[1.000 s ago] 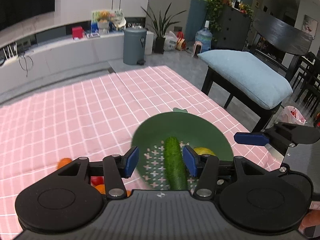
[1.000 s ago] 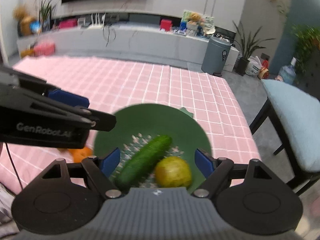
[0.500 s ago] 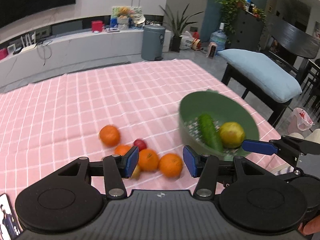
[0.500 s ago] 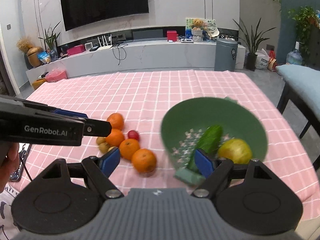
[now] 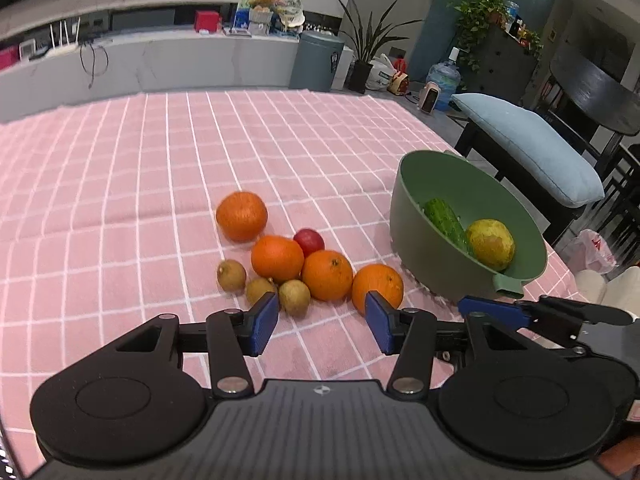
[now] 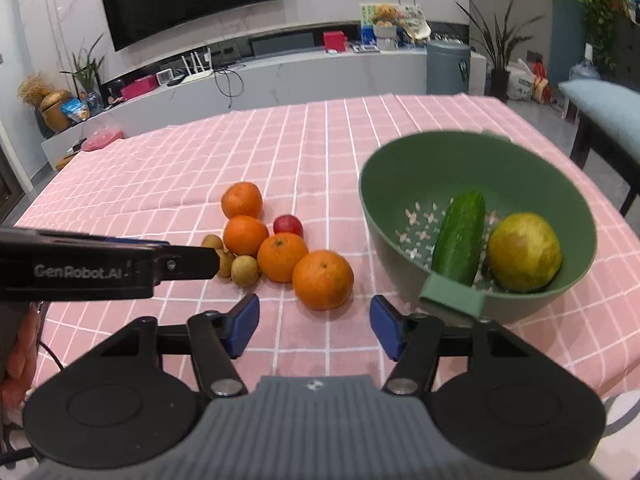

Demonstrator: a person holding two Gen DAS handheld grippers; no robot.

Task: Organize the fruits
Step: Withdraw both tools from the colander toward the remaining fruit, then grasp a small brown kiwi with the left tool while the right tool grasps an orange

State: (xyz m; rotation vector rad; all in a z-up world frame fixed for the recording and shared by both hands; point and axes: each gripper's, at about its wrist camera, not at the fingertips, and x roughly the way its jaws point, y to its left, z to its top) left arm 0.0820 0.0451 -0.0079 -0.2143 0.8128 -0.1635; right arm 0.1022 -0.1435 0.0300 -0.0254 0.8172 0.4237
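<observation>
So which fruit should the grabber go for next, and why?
Probably the right gripper, its jaws closing with nothing between them, should ease forward onto the nearest round orange. It sits loose on the pink checked tablecloth right ahead of the jaws, beside the green plastic bowl.

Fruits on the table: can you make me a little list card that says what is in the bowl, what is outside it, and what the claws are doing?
bowl: green, on the pink cloth
in bowl: cucumber, pear
on cloth: four oranges, nearest one; one small red fruit; three small brown fruits
left claw: closing, holds nothing
right claw: closing, holds nothing
</observation>
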